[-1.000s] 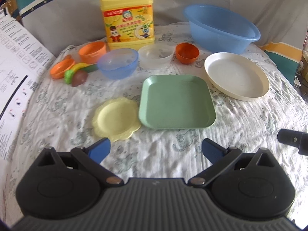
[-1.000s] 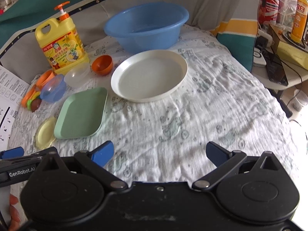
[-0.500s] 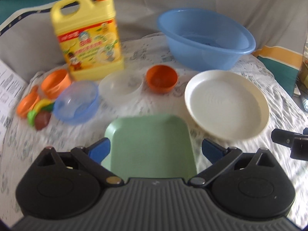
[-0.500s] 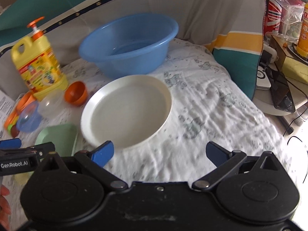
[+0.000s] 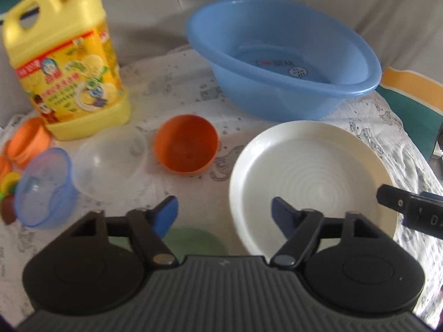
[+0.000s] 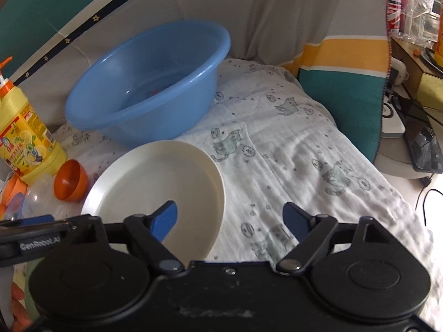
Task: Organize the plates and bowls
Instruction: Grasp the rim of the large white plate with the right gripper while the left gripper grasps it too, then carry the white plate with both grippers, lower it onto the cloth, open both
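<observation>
While a printed cloth covers the counter, both tongs, left and right, gape wide, empty; right's left finger over the white plate beside the basin.

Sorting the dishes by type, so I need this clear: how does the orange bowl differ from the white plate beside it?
The orange bowl is small, deep and rounded; the white plate is far wider and shallow. The orange bowl lies tipped, its opening turned toward the left wrist camera, while the white plate sits flat on the cloth. The orange bowl is smooth inside; the white plate shows concentric rings. Both are round and hold nothing.
</observation>
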The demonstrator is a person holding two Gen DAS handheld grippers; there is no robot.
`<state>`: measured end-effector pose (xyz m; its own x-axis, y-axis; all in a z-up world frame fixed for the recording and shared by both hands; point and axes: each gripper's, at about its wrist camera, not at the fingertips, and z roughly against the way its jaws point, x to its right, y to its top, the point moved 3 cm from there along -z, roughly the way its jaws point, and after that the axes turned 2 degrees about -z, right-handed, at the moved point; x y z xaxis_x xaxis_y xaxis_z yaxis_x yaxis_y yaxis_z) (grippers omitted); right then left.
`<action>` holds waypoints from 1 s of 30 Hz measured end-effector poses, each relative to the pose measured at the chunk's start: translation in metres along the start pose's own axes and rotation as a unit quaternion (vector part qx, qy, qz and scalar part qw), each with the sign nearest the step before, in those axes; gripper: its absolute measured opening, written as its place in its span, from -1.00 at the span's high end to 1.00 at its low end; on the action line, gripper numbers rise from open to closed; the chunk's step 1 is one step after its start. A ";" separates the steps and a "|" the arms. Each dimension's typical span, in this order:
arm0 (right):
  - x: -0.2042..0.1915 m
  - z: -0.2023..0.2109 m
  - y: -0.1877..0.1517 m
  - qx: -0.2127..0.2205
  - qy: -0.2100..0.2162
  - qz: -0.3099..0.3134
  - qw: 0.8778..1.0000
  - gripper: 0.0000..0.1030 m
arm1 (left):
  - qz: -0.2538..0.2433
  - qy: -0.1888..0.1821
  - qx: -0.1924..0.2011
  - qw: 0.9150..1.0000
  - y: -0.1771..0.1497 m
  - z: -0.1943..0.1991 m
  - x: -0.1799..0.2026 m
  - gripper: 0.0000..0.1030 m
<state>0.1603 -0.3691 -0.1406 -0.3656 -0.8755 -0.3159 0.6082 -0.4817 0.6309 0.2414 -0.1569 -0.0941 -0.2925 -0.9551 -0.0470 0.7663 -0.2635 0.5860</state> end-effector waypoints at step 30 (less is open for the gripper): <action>-0.017 0.065 -0.029 0.014 0.028 0.024 0.999 0.18 | -0.050 -0.021 0.018 0.998 -0.030 0.061 0.017 0.32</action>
<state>0.1030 -0.3375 -0.1075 -0.2962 -0.8984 -0.3242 0.6029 -0.4391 0.6661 0.1785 -0.1570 -0.0631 -0.3911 -0.9174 -0.0729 0.7115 -0.3517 0.6083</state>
